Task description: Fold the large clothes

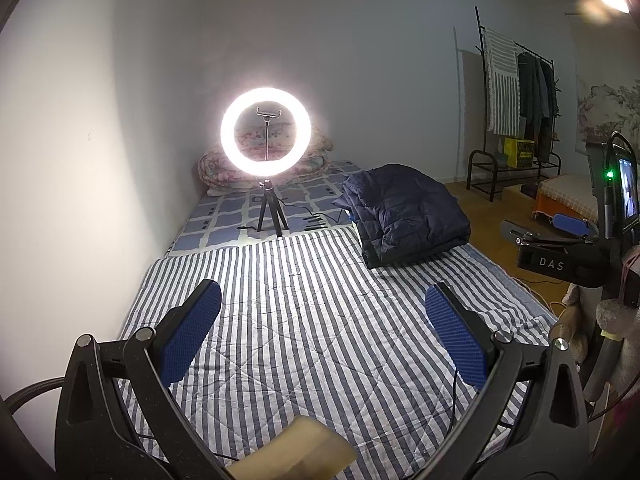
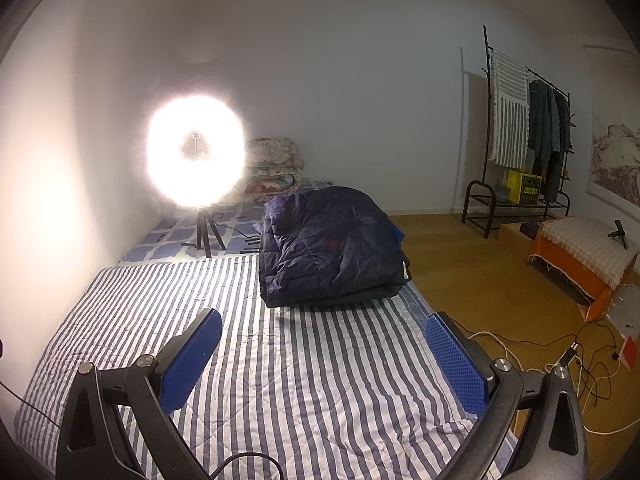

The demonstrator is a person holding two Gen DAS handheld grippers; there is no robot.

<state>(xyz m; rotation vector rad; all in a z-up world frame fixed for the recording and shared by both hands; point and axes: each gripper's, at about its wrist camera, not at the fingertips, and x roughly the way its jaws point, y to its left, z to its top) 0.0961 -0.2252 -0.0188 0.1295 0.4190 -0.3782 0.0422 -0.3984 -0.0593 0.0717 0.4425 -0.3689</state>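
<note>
On the striped quilt (image 2: 280, 380) the folded navy jacket (image 2: 332, 248) was left lying; left gripper (image 1: 322, 332) and right gripper (image 2: 322, 356) were held wide apart, empty.

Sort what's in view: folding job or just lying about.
Job: jacket, striped quilt, left gripper, right gripper.
Lying about: ring light, floral bedding, clothes rack, yellow box, floor cables.
</note>
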